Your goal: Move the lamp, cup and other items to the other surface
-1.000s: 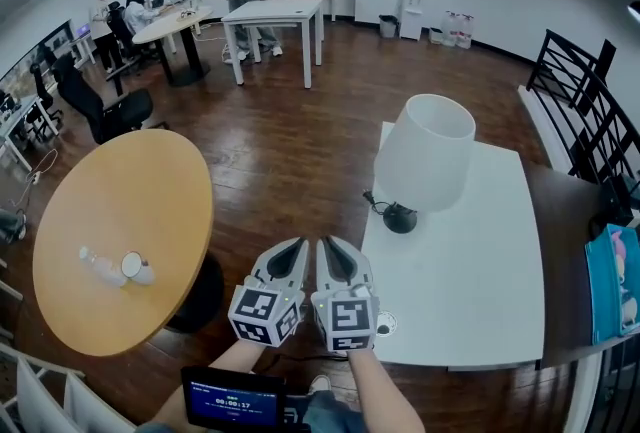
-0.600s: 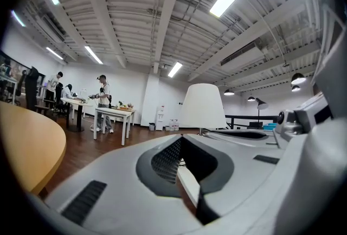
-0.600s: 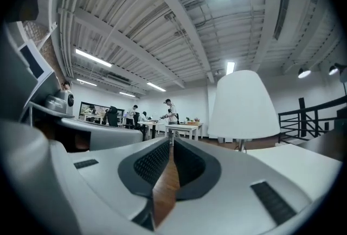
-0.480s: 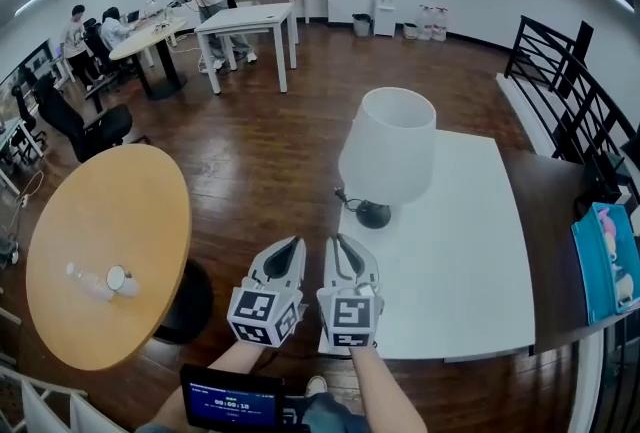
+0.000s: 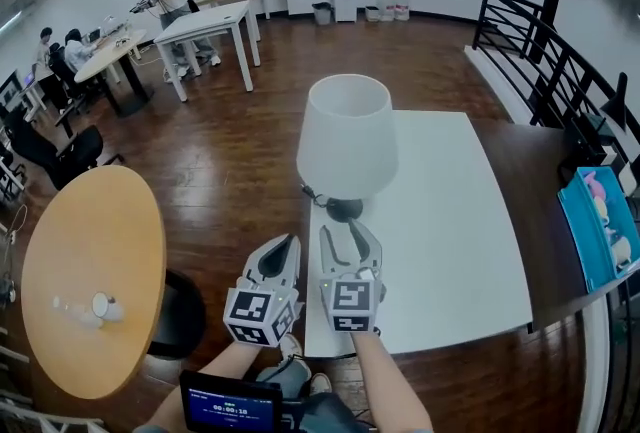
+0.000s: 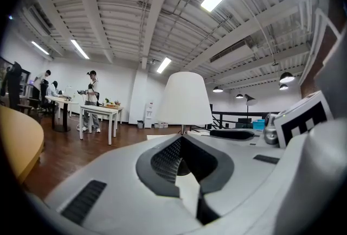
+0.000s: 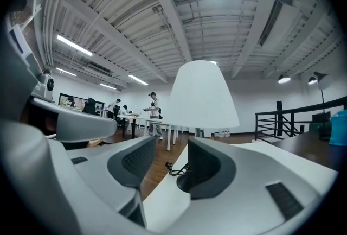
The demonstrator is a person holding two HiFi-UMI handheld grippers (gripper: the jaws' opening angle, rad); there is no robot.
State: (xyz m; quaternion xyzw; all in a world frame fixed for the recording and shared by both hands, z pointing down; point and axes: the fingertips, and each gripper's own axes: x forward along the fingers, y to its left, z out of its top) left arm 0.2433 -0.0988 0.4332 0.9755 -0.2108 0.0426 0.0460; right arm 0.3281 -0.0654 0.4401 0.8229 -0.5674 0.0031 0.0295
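Note:
A lamp with a white shade [image 5: 346, 133] and a black base [image 5: 345, 211] stands at the near left edge of the white table [image 5: 450, 221]. My right gripper [image 5: 348, 235] is just short of the base, its jaws have just been opening and stand open with nothing between them. In the right gripper view the shade [image 7: 201, 95] and the base [image 7: 183, 183] lie straight ahead. My left gripper [image 5: 282, 249] is shut and empty beside it, over the floor. A white cup [image 5: 101, 306] and a clear bottle [image 5: 68, 309] lie on the round wooden table [image 5: 95, 241] at left.
A black railing [image 5: 560, 61] and a dark shelf with a blue box [image 5: 598, 226] border the white table on the right. Far off stand white tables [image 5: 205, 26], office chairs and several people. A small screen [image 5: 230, 406] sits at my waist.
Both grippers have moved right and forward, up to the white table's edge and the lamp's base. The right jaws have gone from shut to open. The left jaws have stayed shut.

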